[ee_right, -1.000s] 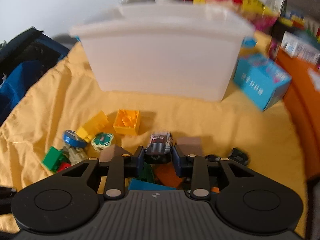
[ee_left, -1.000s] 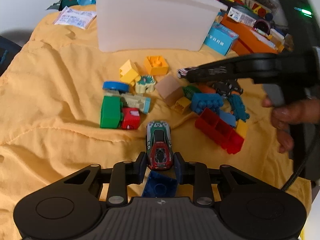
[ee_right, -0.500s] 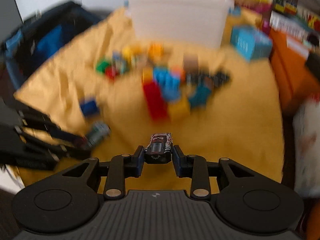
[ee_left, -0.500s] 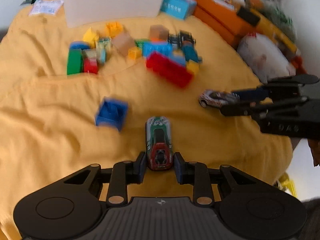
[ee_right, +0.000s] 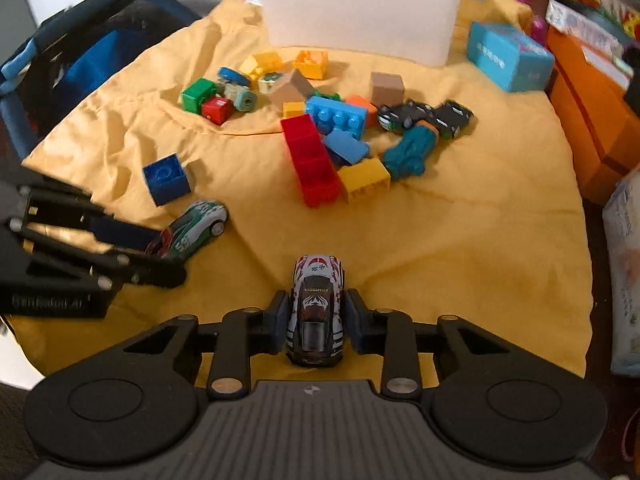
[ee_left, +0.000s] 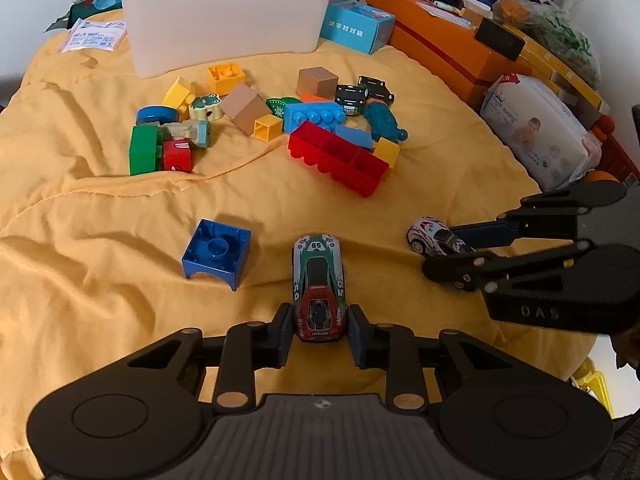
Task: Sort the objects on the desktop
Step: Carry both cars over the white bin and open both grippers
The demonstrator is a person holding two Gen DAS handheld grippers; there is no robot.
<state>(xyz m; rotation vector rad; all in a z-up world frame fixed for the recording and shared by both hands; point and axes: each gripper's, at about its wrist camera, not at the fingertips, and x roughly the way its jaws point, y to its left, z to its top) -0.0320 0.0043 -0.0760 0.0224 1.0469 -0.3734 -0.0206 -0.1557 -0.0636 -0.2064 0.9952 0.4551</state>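
Green-white-red toy racing car (ee_left: 318, 284), "59" on its nose. White-black toy car with red flame markings (ee_right: 316, 308), checkered patch on the hood. Rumpled yellow cloth (ee_left: 100, 208) under everything. Dark blue square building block (ee_left: 216, 252), long red building brick (ee_left: 338, 158), light blue studded brick (ee_left: 314, 114). Translucent white plastic bin (ee_left: 228, 8). Black gripper fingers (ee_left: 280, 334).

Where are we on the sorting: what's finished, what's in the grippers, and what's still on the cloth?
Done: nothing looks finished; what the white bin holds can't be seen.
In hand: the left gripper grips the green racing car; the right gripper grips the white and black car, both near the yellow cloth's front edge.
Left: the blue block, two dark cars and the brick pile around the red brick.
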